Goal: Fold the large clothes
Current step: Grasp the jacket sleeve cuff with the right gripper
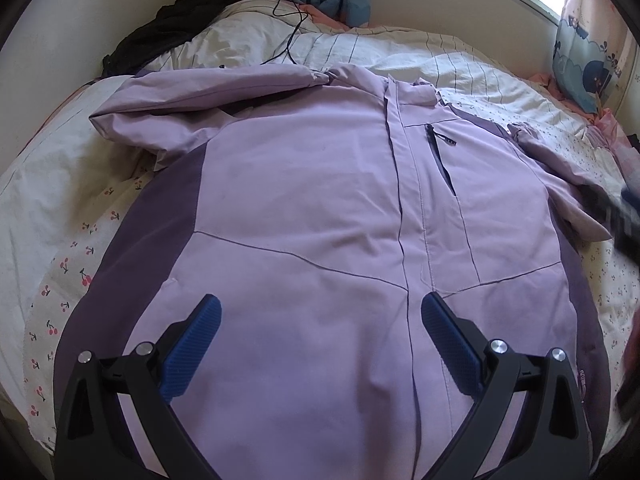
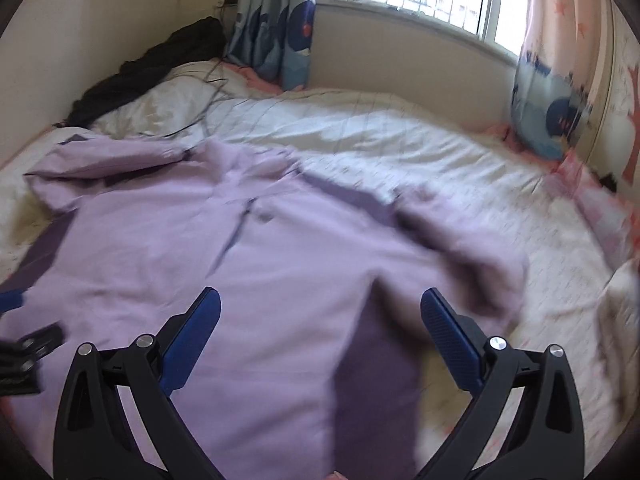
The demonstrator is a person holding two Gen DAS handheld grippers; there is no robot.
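Left wrist | jacket [image 1: 304, 208] flat under spread left claw [image 1: 320, 312]

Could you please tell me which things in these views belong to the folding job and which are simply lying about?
Part of the job:
- lilac jacket, spread front-up on the bed
- left claw, open above the jacket
- right claw, open above the jacket

Lying about:
- black garment by the wall
- black cable across the pillow
- curtains
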